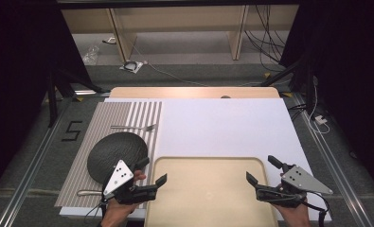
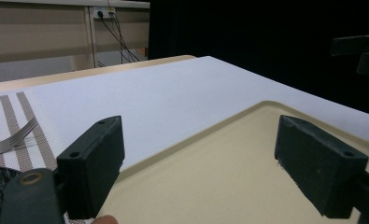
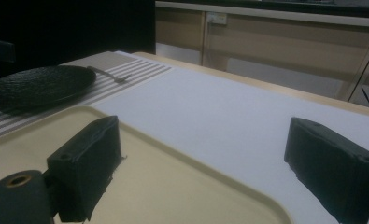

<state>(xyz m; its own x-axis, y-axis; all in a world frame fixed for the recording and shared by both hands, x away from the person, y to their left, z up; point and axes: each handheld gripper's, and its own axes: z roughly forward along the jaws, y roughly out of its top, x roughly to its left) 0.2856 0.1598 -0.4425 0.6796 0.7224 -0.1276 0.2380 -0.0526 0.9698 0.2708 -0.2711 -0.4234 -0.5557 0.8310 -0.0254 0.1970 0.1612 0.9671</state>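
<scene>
- the surface (image 1: 222,123) is covered in a big white sheet, with a striped placemat (image 1: 109,123) on its left side.
- the beige tray (image 1: 208,189) sits at the near edge in the middle, nothing on it. it's the thing both grippers are closest to, each one hanging over a side rim.
- the dark round plate (image 1: 116,153) lies on the placemat just left of the tray, near the left hand.
- left gripper (image 1: 149,178): fingers spread wide, nothing between them, over the tray's left edge. right gripper (image 1: 265,171): fingers spread wide too, nothing held, over the tray's right edge.
- a fork (image 1: 135,126) rests past the plate, and a spoon handle (image 1: 87,192) pokes out at the near side of the placemat.
- my guess at the risks: if the left one swings toward the plate it could clip the tray rim and shove it, or nudge the spoon off the mat. the plate looks flat and low, so a shallow pinch on its rim might slip.
</scene>
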